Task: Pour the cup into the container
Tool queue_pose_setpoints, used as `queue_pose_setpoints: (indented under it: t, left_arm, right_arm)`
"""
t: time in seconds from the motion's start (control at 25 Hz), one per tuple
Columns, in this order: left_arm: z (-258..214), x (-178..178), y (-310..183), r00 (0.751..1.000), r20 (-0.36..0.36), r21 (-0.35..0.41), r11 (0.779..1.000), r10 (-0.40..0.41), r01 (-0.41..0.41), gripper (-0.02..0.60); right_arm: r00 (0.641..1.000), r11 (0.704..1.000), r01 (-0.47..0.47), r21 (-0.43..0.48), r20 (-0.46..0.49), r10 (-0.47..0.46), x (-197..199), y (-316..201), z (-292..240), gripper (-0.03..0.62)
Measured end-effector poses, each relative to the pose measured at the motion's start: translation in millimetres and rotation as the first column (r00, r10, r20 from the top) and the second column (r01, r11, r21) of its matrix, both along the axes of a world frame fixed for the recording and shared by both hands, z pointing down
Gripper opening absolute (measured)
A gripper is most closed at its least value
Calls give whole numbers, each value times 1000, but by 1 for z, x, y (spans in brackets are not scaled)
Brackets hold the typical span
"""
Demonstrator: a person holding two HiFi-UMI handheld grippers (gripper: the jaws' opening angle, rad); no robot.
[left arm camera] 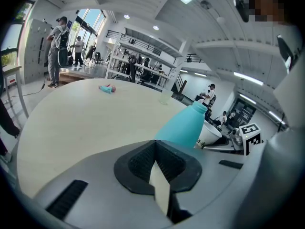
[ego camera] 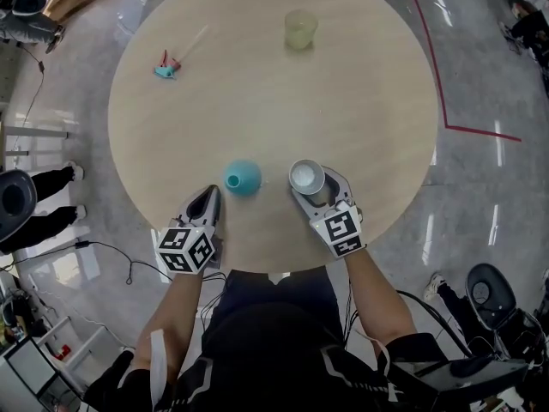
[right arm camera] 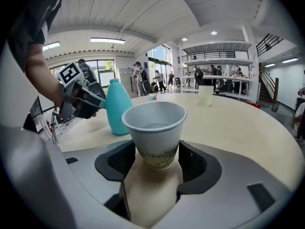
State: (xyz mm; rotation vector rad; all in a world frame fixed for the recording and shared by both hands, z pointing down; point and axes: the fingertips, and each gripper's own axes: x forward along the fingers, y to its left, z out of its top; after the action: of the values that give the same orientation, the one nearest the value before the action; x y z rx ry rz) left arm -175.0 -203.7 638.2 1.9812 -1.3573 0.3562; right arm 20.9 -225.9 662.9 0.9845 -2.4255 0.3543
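A white paper cup (ego camera: 306, 177) with clear liquid stands on the round table (ego camera: 257, 110) near its front edge. My right gripper (ego camera: 316, 184) is shut on the cup (right arm camera: 155, 128), its pads (right arm camera: 116, 160) against the lower wall. A teal bottle (ego camera: 243, 178) with a narrow open neck stands just left of the cup. My left gripper (ego camera: 211, 194) rests just left of the bottle (left arm camera: 183, 125), shut and holding nothing. In the right gripper view the bottle (right arm camera: 116, 106) is left of the cup and the left gripper (right arm camera: 83, 101) is beside it.
A translucent yellowish cup (ego camera: 300, 29) stands at the table's far side. A small teal and pink object (ego camera: 167, 67) lies at the far left. Cables and chair bases are on the floor around the table, and people stand in the hall behind.
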Motion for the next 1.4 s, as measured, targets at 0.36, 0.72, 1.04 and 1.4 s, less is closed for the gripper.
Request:
queue_pose_setpoints:
  t: [0.36,0.72,1.04,1.4]
  left_arm:
    - [-3,1,3,1000,5,6,1000,17,-17,-5]
    - [0,1,5,1000,9,2,1000,28,-28,-5]
    - [-5,0,8,999,15,7,999,31,-31,-5]
    - [-12,0,6,999,16,29,999,42,-42,-5]
  right_arm:
    - [1000,1000,-1,16,-10,1,-1,1,-1,278]
    - [999,999,-12,43,-41,14,-2,-1,0,275]
    - [1000,998,-28,63,-7,29,2,-1,-8,267]
    - [999,995,-25,98,25,22,0,1,-24,262]
